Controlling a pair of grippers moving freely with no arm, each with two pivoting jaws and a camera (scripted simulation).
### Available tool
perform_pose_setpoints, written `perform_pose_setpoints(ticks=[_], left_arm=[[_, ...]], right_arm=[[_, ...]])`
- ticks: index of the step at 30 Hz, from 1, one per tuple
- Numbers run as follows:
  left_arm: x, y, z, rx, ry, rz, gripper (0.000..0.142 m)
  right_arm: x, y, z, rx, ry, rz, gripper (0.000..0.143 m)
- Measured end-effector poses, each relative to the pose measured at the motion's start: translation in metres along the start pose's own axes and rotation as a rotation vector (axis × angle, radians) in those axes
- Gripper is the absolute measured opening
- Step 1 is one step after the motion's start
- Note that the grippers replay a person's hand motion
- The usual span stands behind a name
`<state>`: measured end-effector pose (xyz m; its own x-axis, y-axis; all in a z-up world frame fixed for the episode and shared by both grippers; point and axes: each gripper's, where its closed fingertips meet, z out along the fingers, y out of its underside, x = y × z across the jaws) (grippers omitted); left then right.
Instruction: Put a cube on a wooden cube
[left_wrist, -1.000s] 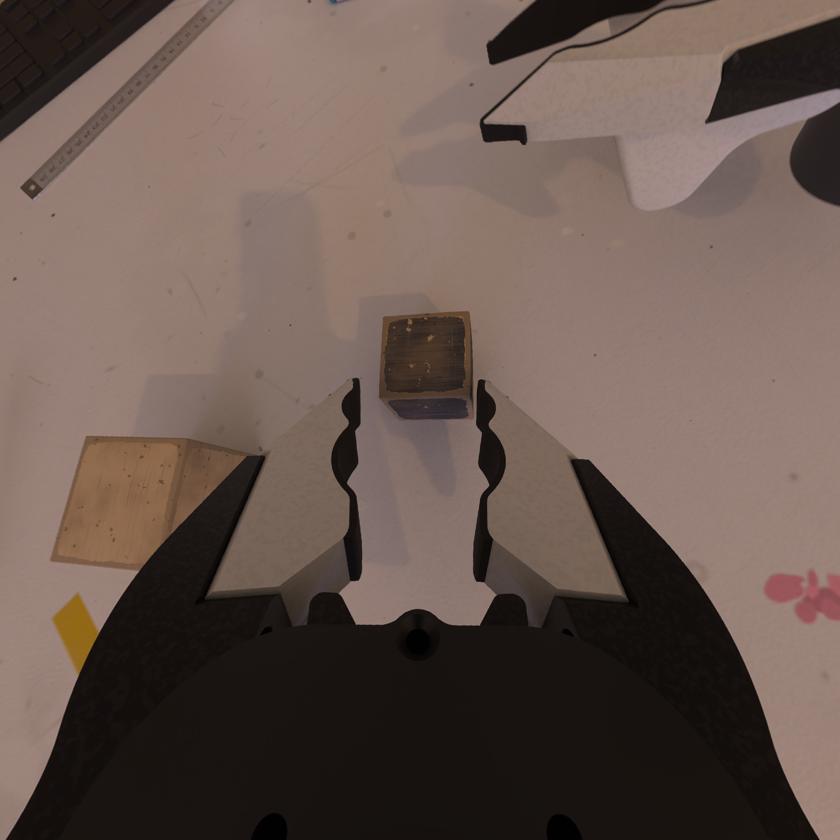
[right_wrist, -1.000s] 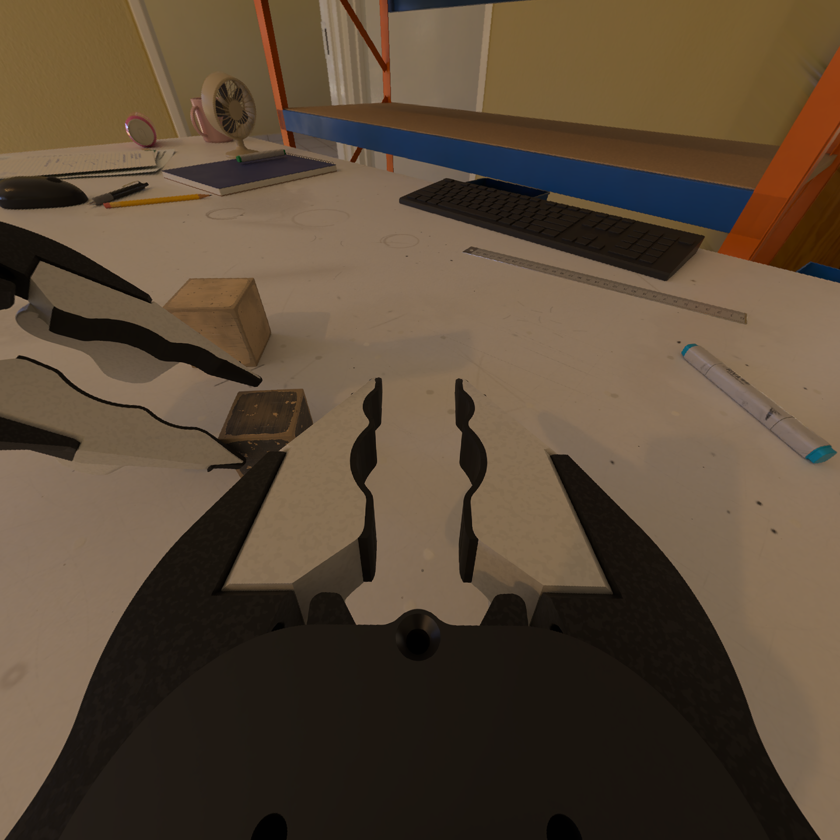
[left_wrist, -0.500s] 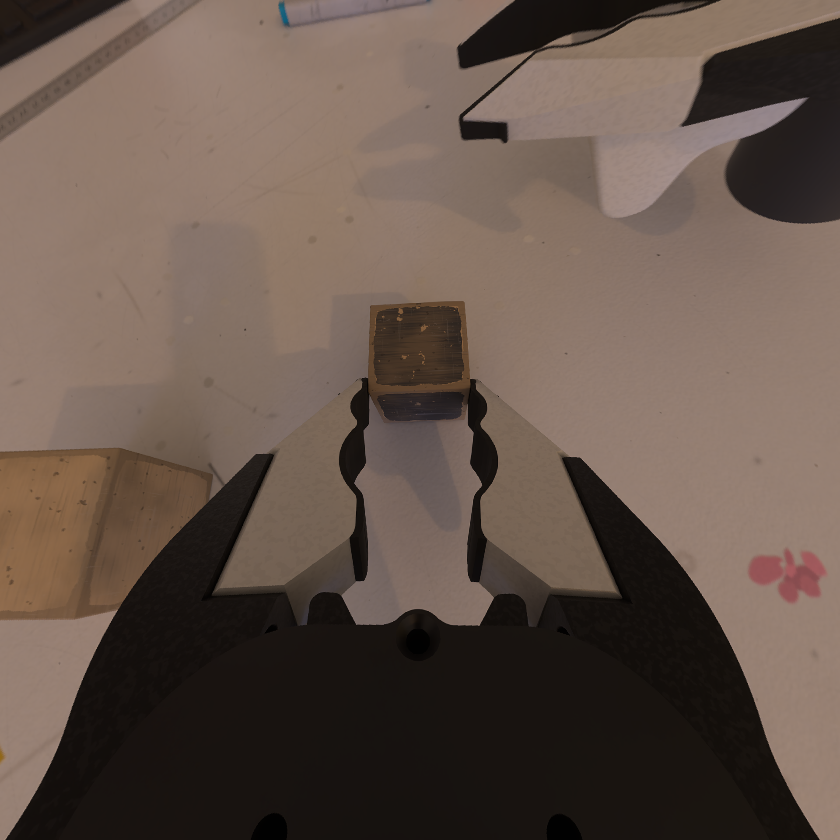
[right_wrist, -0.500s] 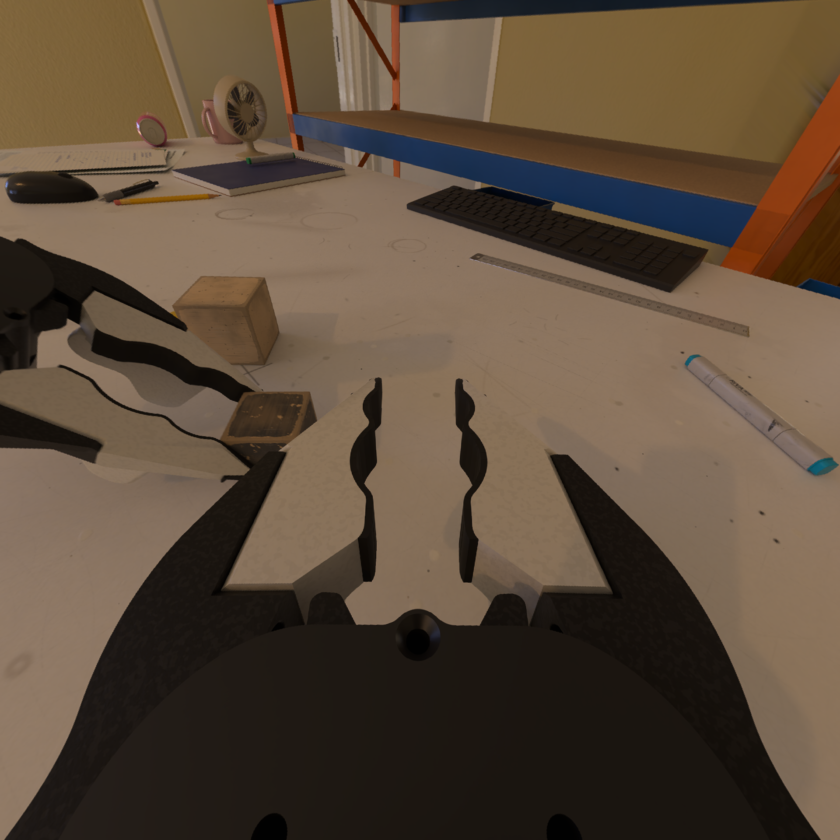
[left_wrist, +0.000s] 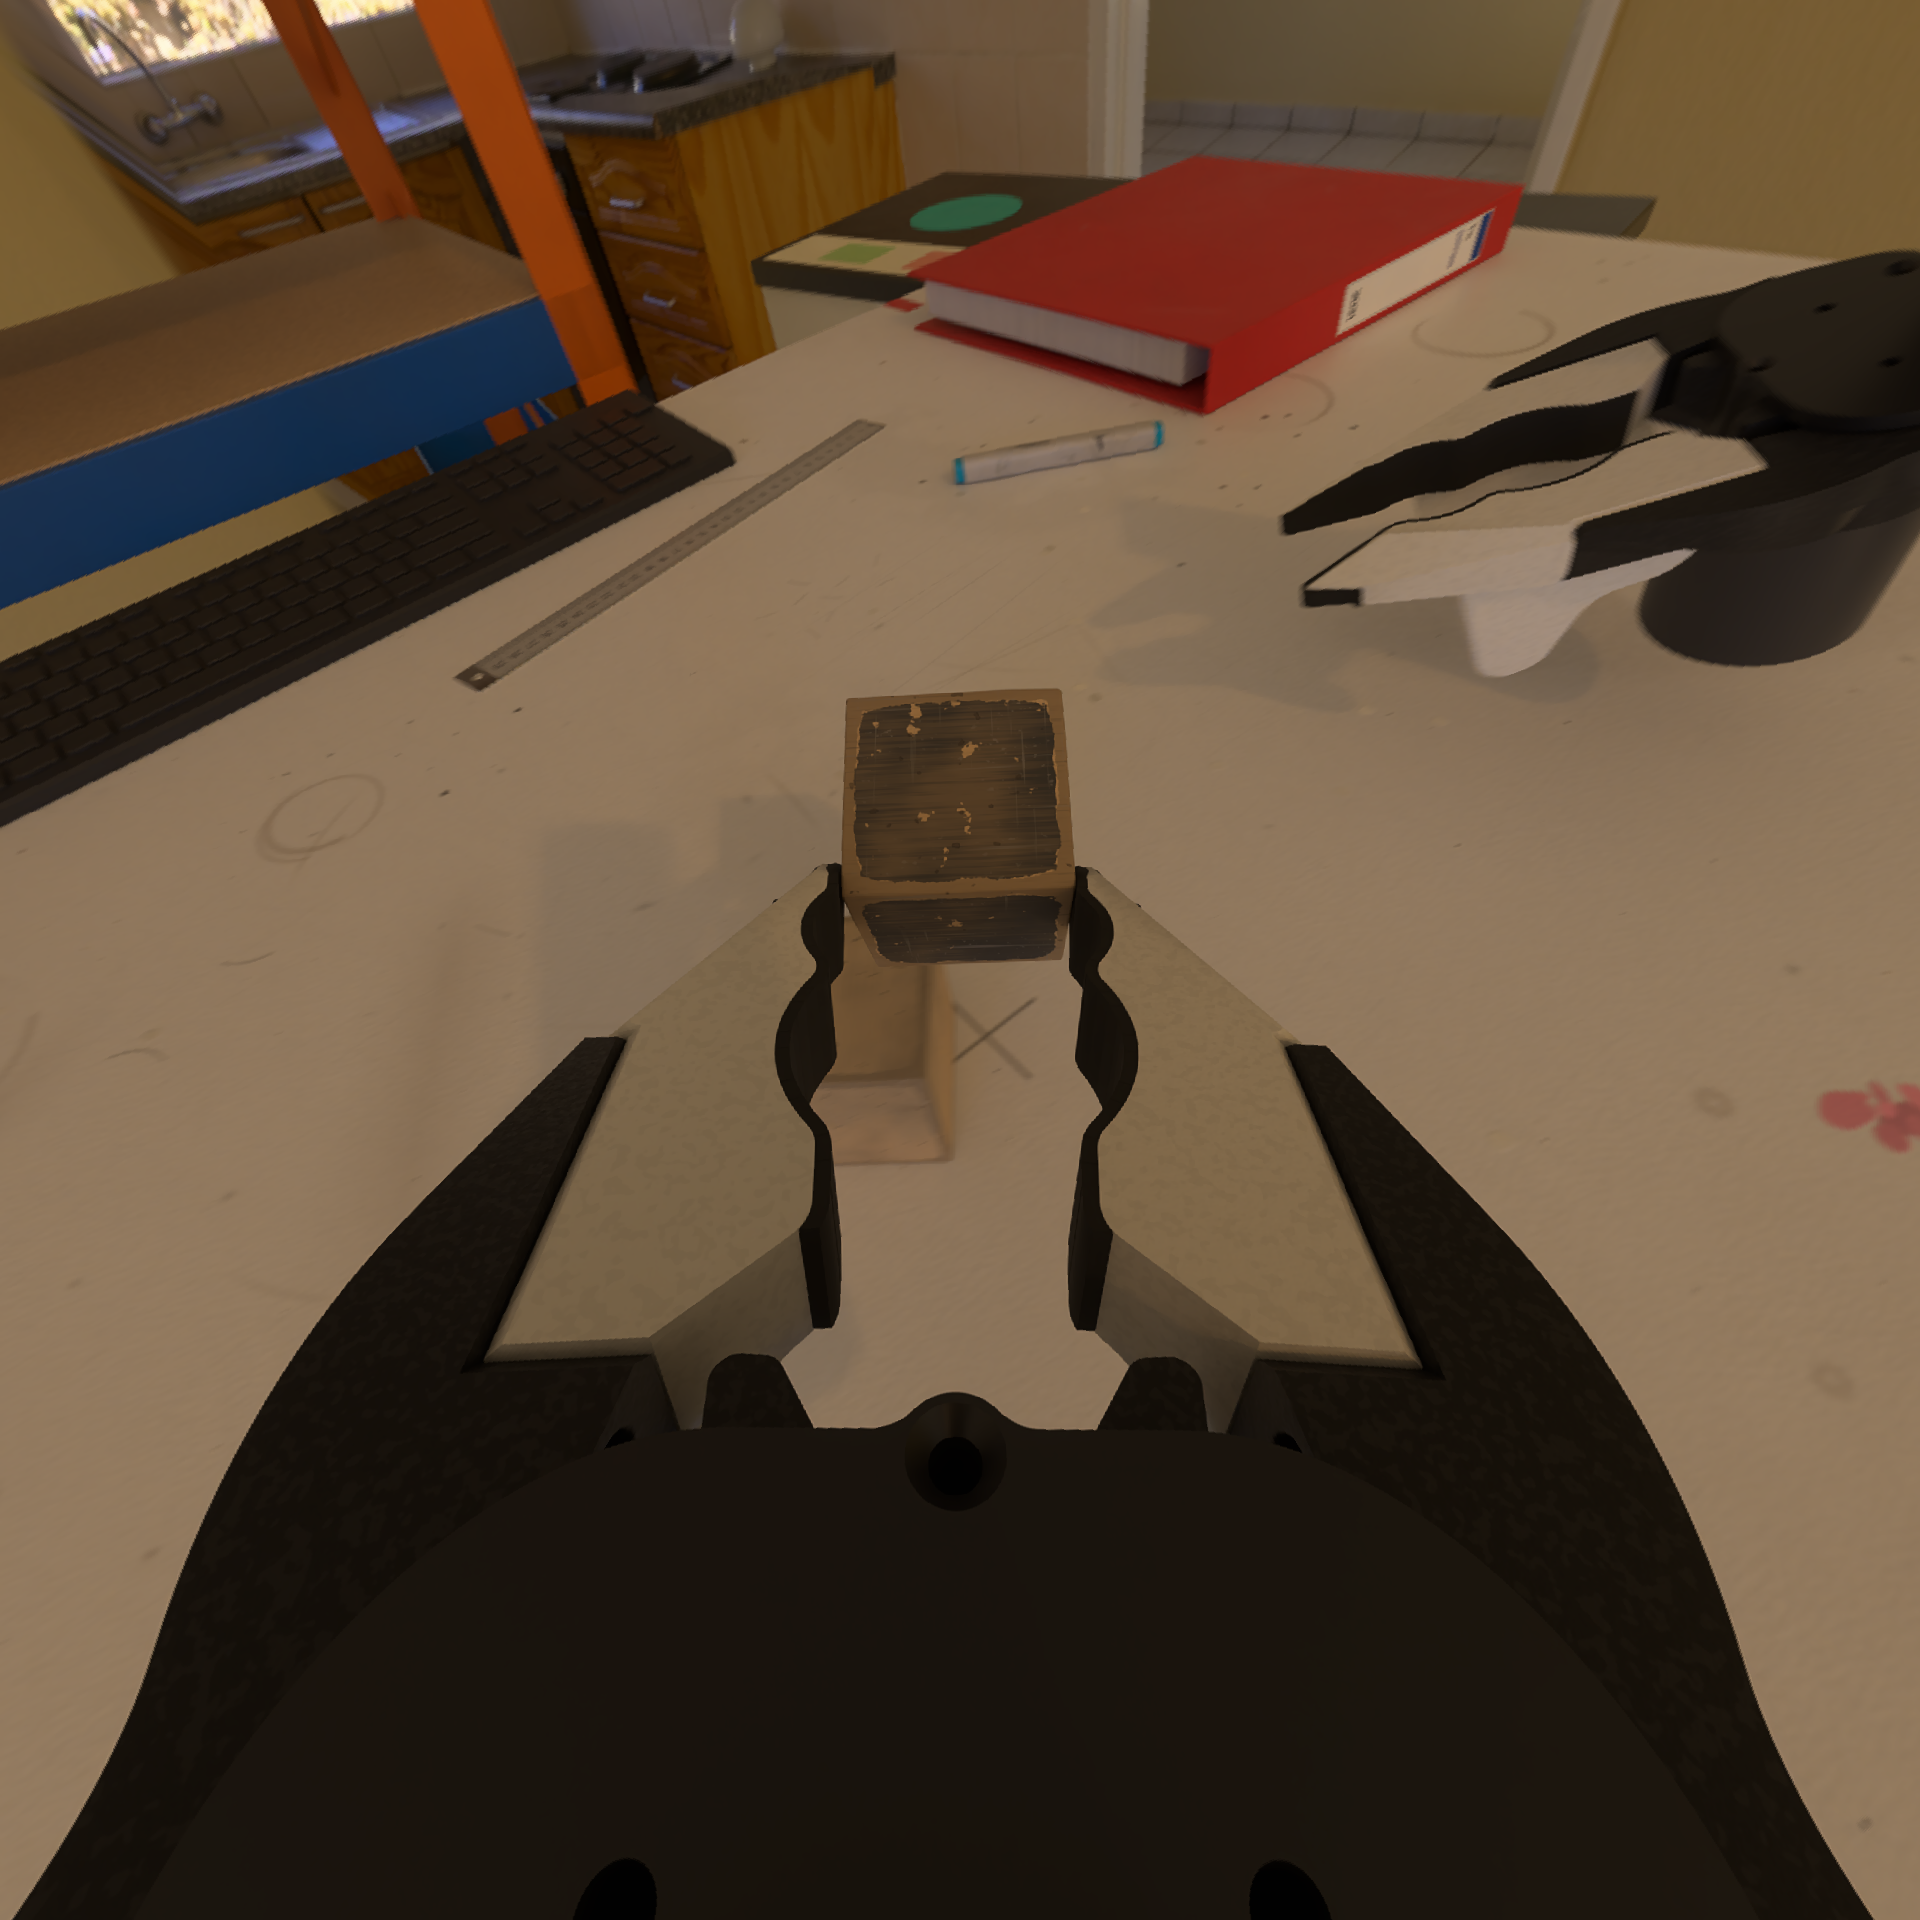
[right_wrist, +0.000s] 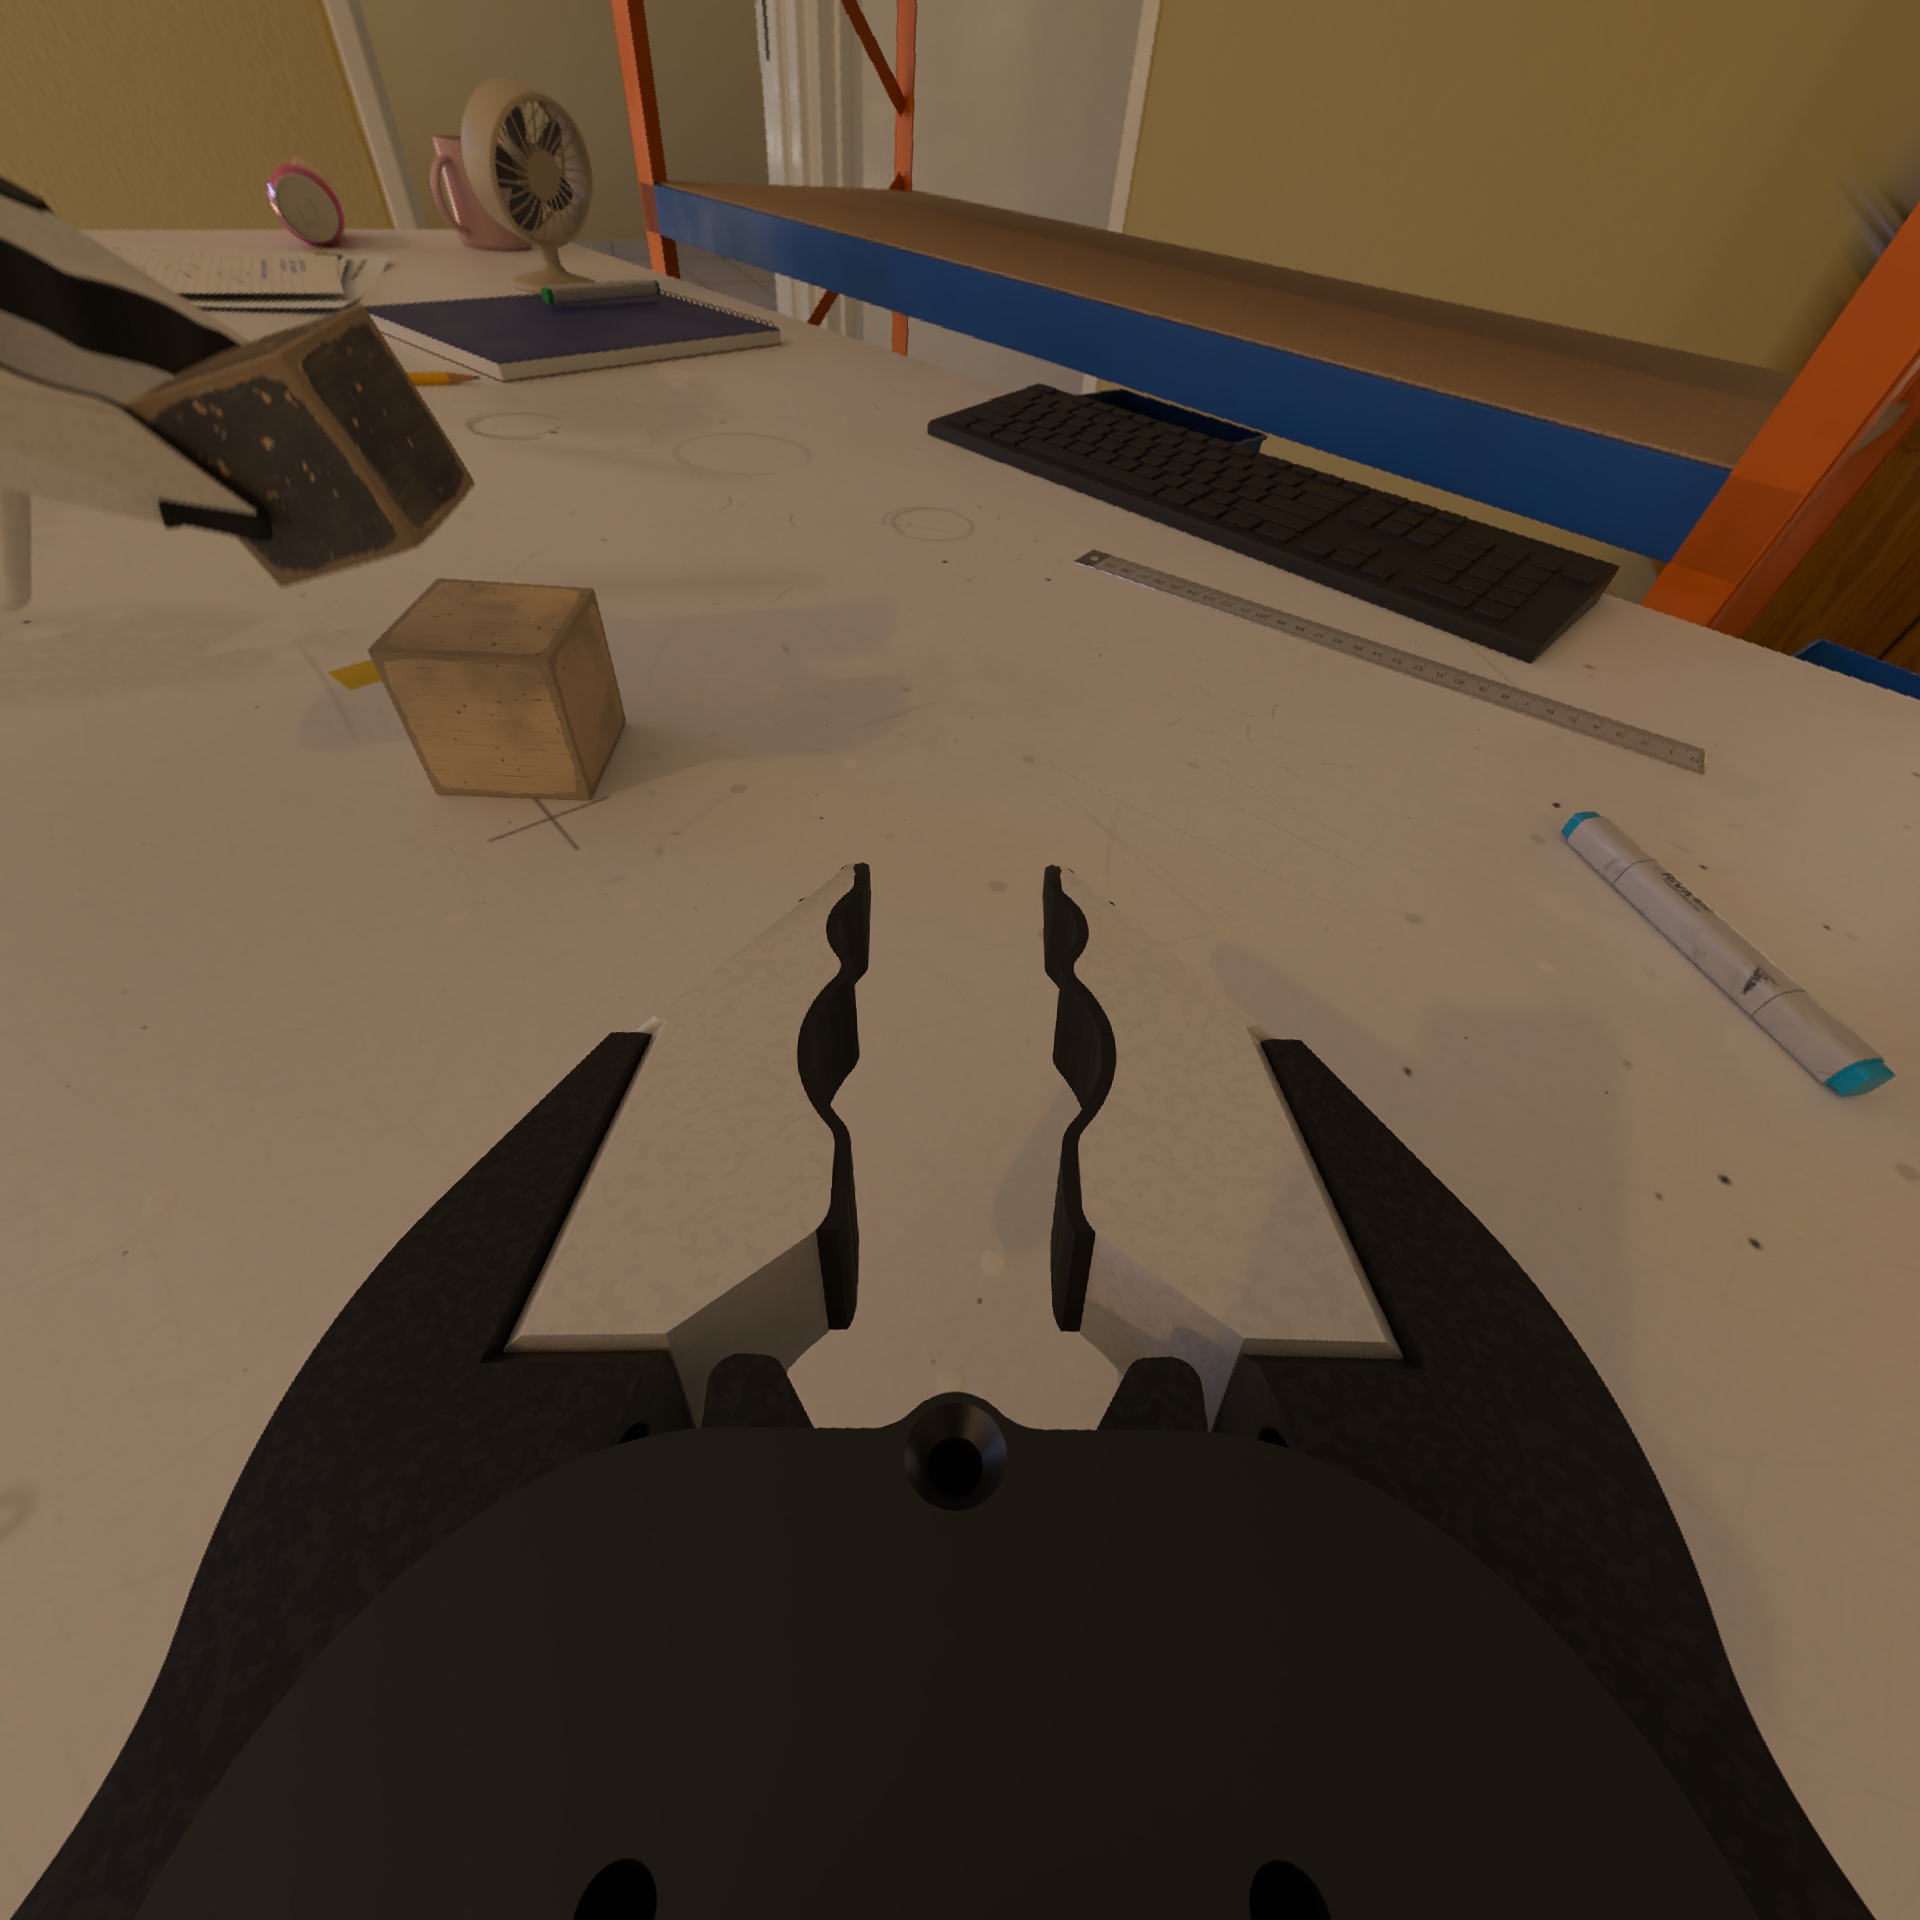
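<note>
My left gripper (left_wrist: 954, 883) is shut on a small dark, worn cube (left_wrist: 956, 821) and holds it in the air, clear of the table. The light wooden cube (left_wrist: 894, 1060) stands on the table below the dark cube, seen between my left fingers. In the right wrist view the dark cube (right_wrist: 312, 447) hangs tilted, above and to the left of the wooden cube (right_wrist: 504, 691), with a gap between them. My right gripper (right_wrist: 956, 873) is open and empty, low over the table; it also shows in the left wrist view (left_wrist: 1340, 561).
A black keyboard (right_wrist: 1278, 509), a metal ruler (right_wrist: 1392, 660) and a white marker (right_wrist: 1725, 956) lie to the right. A red binder (left_wrist: 1216, 281) lies at the far end. A notebook (right_wrist: 571, 332) and a small fan (right_wrist: 530, 177) stand behind the cubes. A blue-and-orange shelf (right_wrist: 1195, 343) borders the table.
My left gripper closed on the dark cube, lifted it off the table and tilted up, carrying it toward the wooden cube. My right gripper stayed open and hardly moved.
</note>
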<state>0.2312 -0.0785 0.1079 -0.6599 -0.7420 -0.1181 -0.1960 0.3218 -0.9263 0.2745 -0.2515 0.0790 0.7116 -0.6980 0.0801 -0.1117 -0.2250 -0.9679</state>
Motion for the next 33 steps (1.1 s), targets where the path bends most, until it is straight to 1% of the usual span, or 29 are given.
perform_pose_setpoints(ticks=[5, 8, 14, 18, 22, 33], left_arm=[[-0.035, 0.010, -0.006, -0.070, -0.015, 0.006, 0.043], [-0.044, 0.017, -0.006, -0.116, -0.016, -0.003, 0.043], [-0.050, 0.023, -0.003, -0.204, 0.029, 0.026, 0.043], [-0.047, 0.026, 0.006, -0.240, 0.082, 0.052, 0.043], [-0.042, 0.037, 0.015, -0.280, 0.095, 0.043, 0.043], [-0.039, 0.035, 0.021, -0.242, 0.058, -0.054, 0.043]], right_arm=[[0.000, 0.002, 0.002, -0.021, 0.018, -0.018, 0.033], [-0.001, 0.002, 0.003, -0.025, 0.025, -0.036, 0.033], [-0.002, 0.006, 0.006, -0.062, 0.048, -0.067, 0.033], [-0.003, 0.008, 0.008, -0.080, 0.070, -0.102, 0.034], [-0.005, 0.010, 0.009, -0.095, 0.087, -0.141, 0.034], [-0.004, 0.010, 0.009, -0.098, 0.121, -0.169, 0.034]])
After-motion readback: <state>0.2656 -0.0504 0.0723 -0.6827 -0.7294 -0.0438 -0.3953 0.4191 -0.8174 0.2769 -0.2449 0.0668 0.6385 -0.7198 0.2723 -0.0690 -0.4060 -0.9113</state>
